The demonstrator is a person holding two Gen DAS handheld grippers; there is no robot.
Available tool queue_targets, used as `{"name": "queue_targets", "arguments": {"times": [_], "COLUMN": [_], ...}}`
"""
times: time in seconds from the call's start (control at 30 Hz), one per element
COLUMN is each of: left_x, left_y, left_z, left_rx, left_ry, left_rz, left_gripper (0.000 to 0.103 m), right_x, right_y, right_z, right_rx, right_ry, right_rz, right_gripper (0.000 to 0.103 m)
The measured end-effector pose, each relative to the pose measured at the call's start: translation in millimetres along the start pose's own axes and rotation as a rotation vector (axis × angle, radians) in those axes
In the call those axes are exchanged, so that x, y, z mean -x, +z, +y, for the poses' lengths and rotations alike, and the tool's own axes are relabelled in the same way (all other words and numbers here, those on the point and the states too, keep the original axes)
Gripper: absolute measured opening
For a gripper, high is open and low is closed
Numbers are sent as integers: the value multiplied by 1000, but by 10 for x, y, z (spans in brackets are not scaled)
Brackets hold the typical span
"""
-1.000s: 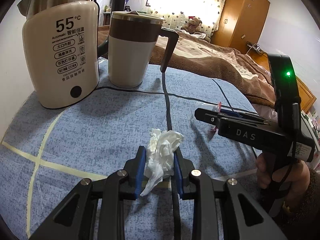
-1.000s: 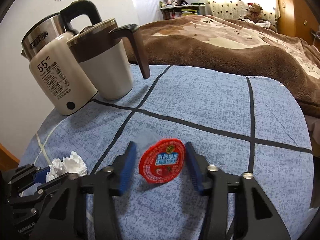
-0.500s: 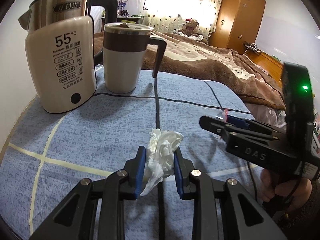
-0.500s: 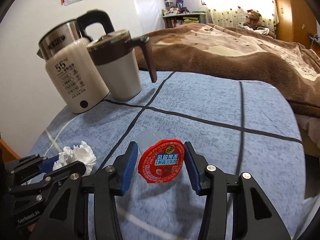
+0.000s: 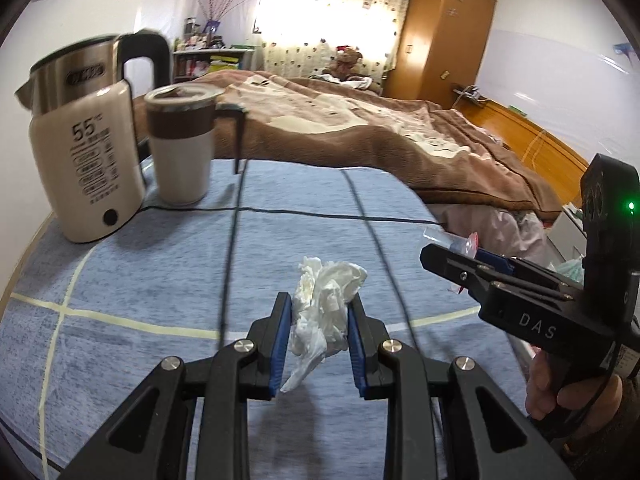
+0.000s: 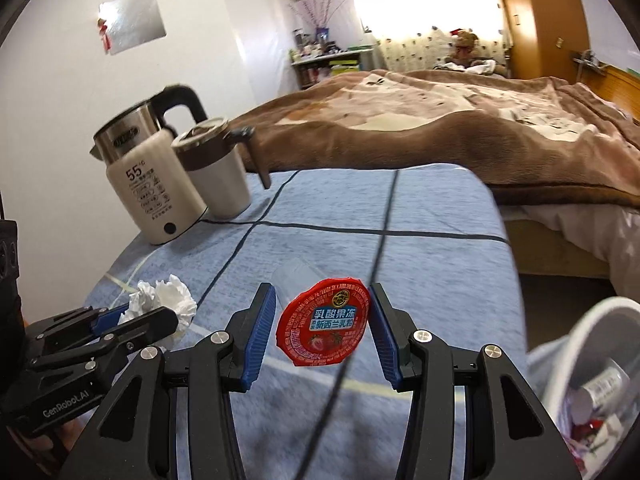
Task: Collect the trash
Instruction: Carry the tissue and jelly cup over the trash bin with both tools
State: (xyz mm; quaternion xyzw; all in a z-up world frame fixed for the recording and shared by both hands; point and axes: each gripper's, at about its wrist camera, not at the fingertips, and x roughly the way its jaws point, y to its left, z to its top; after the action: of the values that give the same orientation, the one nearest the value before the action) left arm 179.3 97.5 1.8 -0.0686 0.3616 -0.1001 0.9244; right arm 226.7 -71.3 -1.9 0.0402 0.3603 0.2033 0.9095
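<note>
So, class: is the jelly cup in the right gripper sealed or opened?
Sealed, as far as visible: the red foil lid lies flat across the jelly cup, held in the right gripper. Contents cannot be told.

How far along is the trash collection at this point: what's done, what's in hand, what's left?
Done: the white bin at lower right in the right wrist view already holds some discarded items.

In hand: the left gripper is shut on a crumpled tissue; the right gripper is shut on a red-lidded jelly cup, both off the blue tablecloth.

Left: dropping both into the bin. No other loose trash shows on the cloth.

Both wrist views close, angled down over blue tablecloth (image 5: 160, 280), sharing kettle (image 6: 148, 184)
</note>
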Motion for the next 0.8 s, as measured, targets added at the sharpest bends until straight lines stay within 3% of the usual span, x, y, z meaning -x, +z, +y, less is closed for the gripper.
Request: {"name": "queue_targets", "arguments": {"times": [0.33, 0.8], "left_x": [103, 25], "left_y": [-29, -98], "left_z": [-626, -1505], "left_rx": [-93, -191], "left_ry": [-52, -159], "left_rz": [-23, -9], "left_gripper": [28, 28], "right_x": [603, 1325], "right_y": [-171, -433], "right_z": [-359, -1094], "right_rx": [-67, -170], "right_ry": [-45, -171], "right_rz": [-61, -129], "right_gripper": [48, 48]}}
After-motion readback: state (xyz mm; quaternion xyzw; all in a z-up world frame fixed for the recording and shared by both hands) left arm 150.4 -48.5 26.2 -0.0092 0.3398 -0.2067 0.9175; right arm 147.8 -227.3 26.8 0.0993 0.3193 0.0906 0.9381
